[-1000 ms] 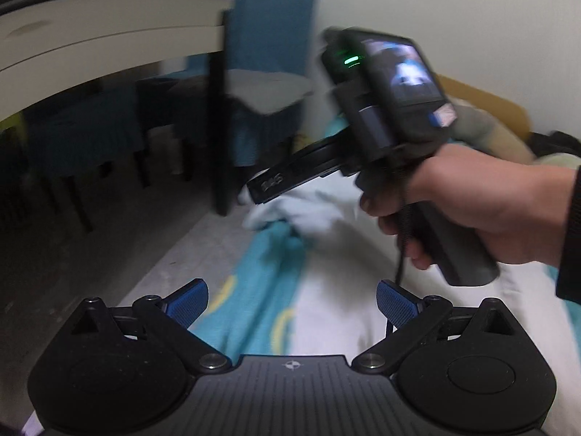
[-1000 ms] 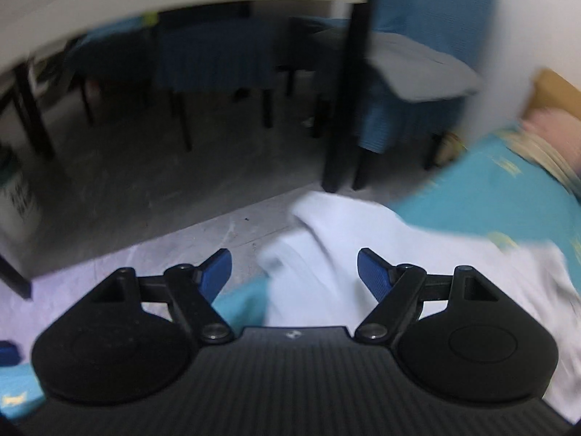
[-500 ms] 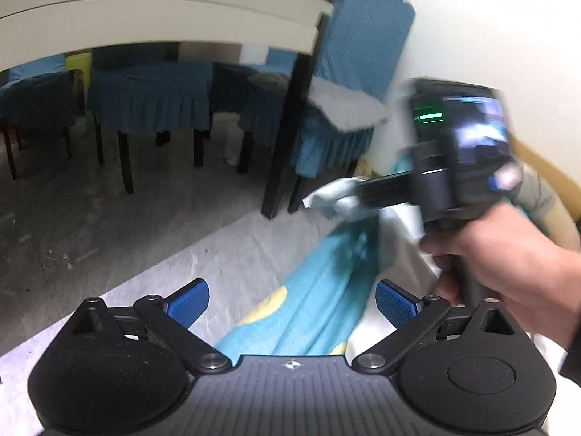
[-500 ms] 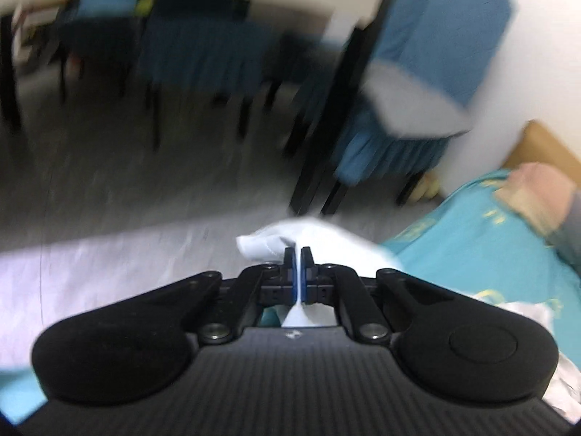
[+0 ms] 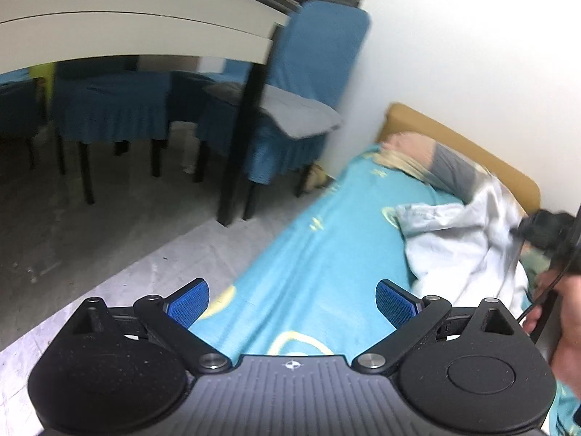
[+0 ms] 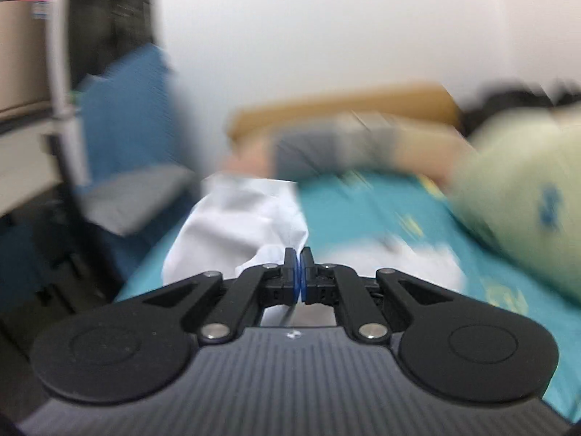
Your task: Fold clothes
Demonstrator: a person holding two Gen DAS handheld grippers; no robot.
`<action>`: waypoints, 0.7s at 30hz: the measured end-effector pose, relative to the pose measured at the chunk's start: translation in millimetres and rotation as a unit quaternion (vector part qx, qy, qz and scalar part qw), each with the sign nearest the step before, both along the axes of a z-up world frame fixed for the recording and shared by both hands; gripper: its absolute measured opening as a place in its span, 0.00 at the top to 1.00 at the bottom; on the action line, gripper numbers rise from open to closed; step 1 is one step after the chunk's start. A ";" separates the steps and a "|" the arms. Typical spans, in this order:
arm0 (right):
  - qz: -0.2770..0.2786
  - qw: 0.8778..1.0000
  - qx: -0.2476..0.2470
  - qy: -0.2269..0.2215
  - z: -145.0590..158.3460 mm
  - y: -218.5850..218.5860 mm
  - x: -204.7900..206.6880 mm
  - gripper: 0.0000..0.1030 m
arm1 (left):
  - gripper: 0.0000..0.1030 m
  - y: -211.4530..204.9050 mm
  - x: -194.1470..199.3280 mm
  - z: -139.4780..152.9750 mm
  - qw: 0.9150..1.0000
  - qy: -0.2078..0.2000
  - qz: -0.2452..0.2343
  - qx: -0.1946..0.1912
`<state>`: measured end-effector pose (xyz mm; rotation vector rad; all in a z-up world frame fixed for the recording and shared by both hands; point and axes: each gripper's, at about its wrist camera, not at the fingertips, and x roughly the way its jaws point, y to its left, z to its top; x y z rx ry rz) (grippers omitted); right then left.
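Left gripper hovers over the teal bed, fingers spread wide, grasping nothing. Further right, the white garment lies bunched on the bed. Right gripper has its fingers clenched on a fold of the garment.

No legible text in either view.
Teal bed sheet carries yellow printed marks, too blurred to read. Pale green bundle on the bed has a blue mark, motion-smeared, unreadable. Box at upper left has a label strip, also unreadable. No brands or numbers resolved.
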<state>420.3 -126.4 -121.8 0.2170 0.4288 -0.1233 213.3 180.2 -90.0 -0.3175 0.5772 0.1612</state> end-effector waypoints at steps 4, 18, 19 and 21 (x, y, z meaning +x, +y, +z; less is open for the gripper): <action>-0.014 0.998 0.029 0.050 -22.9 -23.3 -1.0 0.91 | 0.03 -18.3 4.3 -7.7 1.000 0.009 -0.019 0.014; 0.073 0.993 0.083 0.030 50.1 -45.6 -165.9 0.29 | 0.03 -44.4 7.9 -8.0 0.993 0.019 -0.115 0.026; 0.077 0.993 0.086 0.029 56.0 -48.2 -187.4 0.29 | 0.03 -45.3 4.5 -5.0 0.992 0.021 -0.125 0.021; 0.086 0.992 0.092 0.027 65.8 -54.8 -229.7 0.29 | 0.03 -44.7 -1.7 3.1 0.990 0.033 -0.139 0.002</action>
